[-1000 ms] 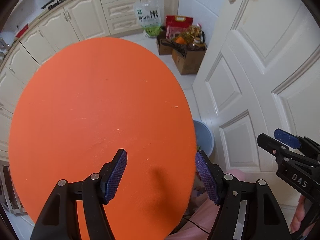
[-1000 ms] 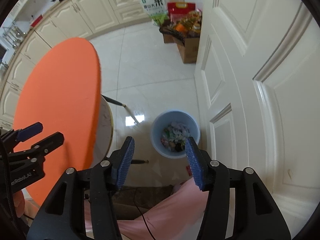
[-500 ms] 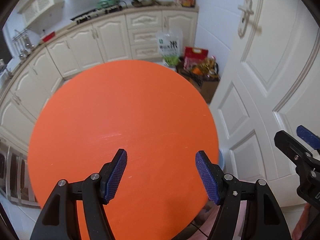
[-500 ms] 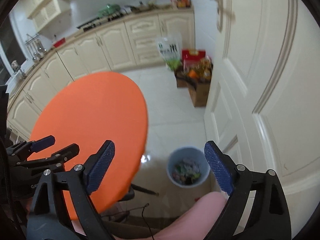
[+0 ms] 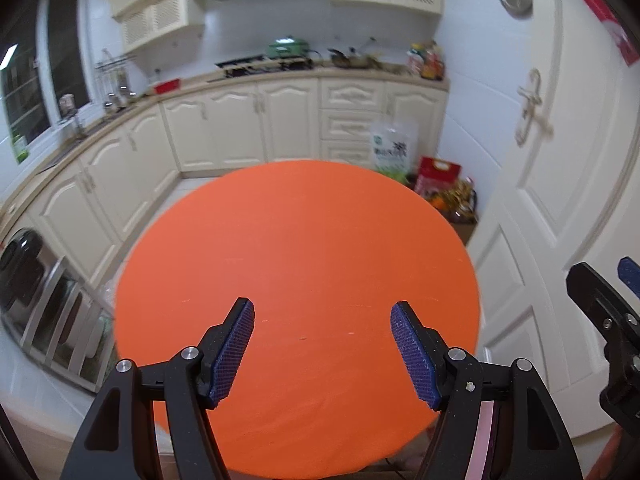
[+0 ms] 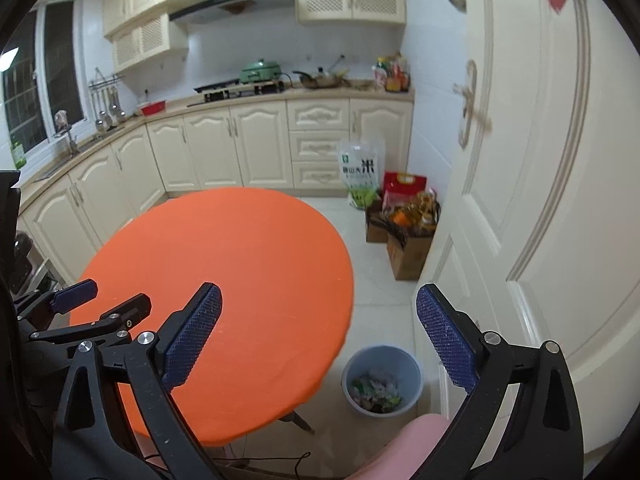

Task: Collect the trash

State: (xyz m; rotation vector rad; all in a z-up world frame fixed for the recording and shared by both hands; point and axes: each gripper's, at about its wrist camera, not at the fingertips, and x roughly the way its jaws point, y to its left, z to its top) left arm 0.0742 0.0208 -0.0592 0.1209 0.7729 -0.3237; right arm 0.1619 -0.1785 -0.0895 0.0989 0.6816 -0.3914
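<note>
We see a kitchen with cream cupboards point(image 6: 256, 144) along the far wall and a white door point(image 6: 540, 160) on the right. In the middle stands a round orange bench point(image 5: 296, 280), its top bare in both views.

Both claws point forward and down over the near edge of the bench. The left claw point(image 5: 322, 354) sits over the orange top with its jaws parted about halfway and nothing between the blue pads point(image 5: 232, 354). From the right wrist view we also see it low at the left, over the bench's near left edge.

The right claw point(image 6: 318, 340) is held to the right of the left one, over the bench's right edge and the floor point(image 6: 384, 296) beside it. Its jaws are opening and stand very wide, with nothing between them. Its tip shows at the right edge of the left wrist view.

The trash point(image 6: 376, 390) lies in a small blue bin point(image 6: 382, 378) on the floor, just beside the bench's right edge and close to the door, below and between the right claw's pads. A pink sleeve point(image 6: 404, 448) shows at the bottom of that view.

Farther back, cardboard boxes point(image 6: 404, 240) of groceries and a bag of rice point(image 6: 360, 174) stand by the door.
</note>
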